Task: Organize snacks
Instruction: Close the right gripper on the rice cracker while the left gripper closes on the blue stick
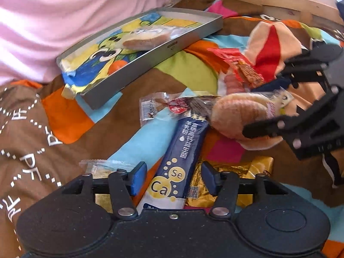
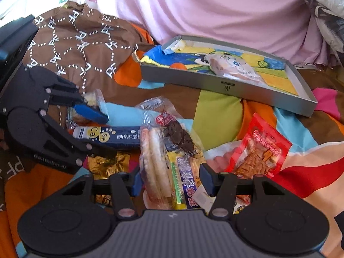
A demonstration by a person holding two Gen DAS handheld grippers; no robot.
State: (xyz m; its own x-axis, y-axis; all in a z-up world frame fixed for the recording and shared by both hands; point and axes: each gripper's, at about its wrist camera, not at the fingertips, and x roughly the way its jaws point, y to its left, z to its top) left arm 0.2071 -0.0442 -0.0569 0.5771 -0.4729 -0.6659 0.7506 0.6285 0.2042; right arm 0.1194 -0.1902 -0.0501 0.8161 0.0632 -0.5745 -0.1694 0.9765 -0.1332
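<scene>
The right gripper [image 2: 171,181] straddles the bun pack [image 2: 159,161], fingers wide at its flanks (not yet pinching); its long axis runs along them. The left gripper [image 1: 172,177], also wide, straddles the blue stick [image 1: 180,154]. The tray [image 2: 225,88] lies ahead on the blanket [image 2: 217,111].

Tray [image 2: 225,86]: matt grey walls, look like card or thin metal, can't tell which; printed paper liner. Snack wrappers: glossy clear plastic on bread pack [image 2: 159,157], shiny red film on red packet [image 2: 260,148], crinkled gold foil [image 1: 232,172]. Blue sachet [image 1: 182,150]: smooth, semi-gloss. Blanket [image 2: 217,109]: soft matt cloth. Hand-held gripper [image 1: 172,178] bodies: matt black plastic.
</scene>
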